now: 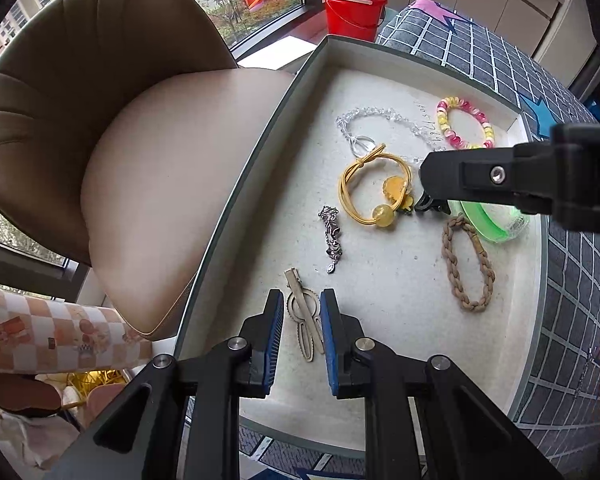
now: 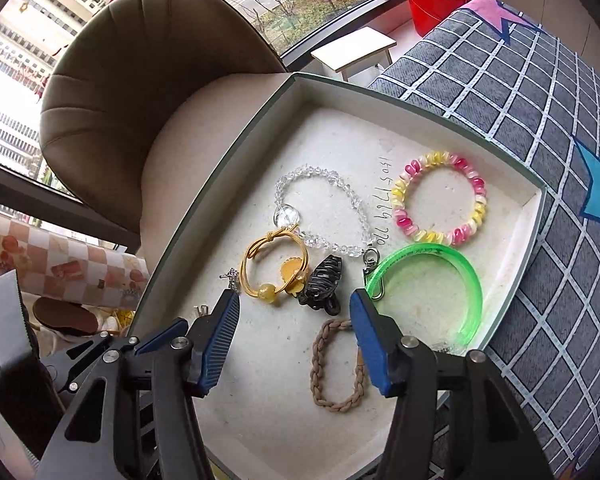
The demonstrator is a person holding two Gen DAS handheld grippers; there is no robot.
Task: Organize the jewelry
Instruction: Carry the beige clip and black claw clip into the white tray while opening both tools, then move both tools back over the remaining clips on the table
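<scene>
A shallow box tray (image 1: 236,184) (image 2: 220,168) holds jewelry. My left gripper (image 1: 300,304) is open, its blue pads either side of a beige hair clip (image 1: 306,320), not closed on it. My right gripper (image 2: 294,308) is open just above a black claw clip (image 2: 320,284) and a braided brown band (image 2: 336,364) (image 1: 466,264). Also in the tray: a yellow hair tie with beads (image 1: 374,188) (image 2: 272,268), a clear crystal bracelet (image 1: 376,120) (image 2: 320,200), a pink-yellow bead bracelet (image 1: 466,122) (image 2: 440,196), a green bangle (image 2: 432,280) (image 1: 492,224) and a silver pendant (image 1: 332,240).
The tray sits on a grey checked cloth (image 2: 540,160) with star prints. A tan padded chair (image 1: 120,120) stands against the tray's left side. A red bucket (image 1: 354,8) and a small white stool (image 2: 356,52) stand by the window beyond.
</scene>
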